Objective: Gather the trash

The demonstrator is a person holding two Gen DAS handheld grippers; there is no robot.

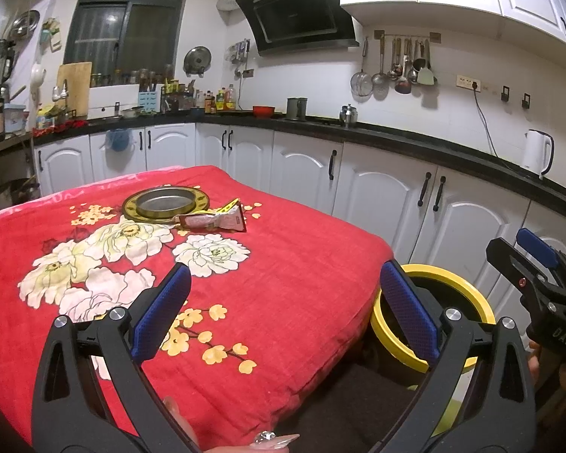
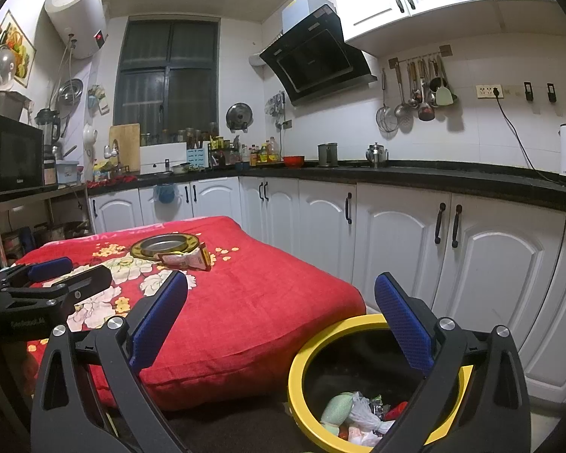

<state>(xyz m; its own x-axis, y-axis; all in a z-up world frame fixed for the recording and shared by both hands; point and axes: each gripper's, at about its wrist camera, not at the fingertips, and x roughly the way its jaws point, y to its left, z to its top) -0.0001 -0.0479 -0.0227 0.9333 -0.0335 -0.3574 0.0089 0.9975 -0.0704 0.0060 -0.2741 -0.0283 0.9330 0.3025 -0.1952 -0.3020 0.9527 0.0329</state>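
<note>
We hold both grippers — left gripper (image 1: 283, 317), right gripper (image 2: 281, 324) — spread and empty beside the yellow bin (image 2: 302, 362), since the wrapper (image 1: 211, 221) lies beyond it, across the red cloth (image 1: 283, 264).

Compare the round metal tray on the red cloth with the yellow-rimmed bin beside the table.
The metal tray is shallow with a gold patterned rim; the bin is deep with a plain yellow rim. The tray sits on the red cloth and looks empty, with a crumpled wrapper lying against it; the bin stands lower, beside the table, and holds trash. Both are round and open-topped.
</note>
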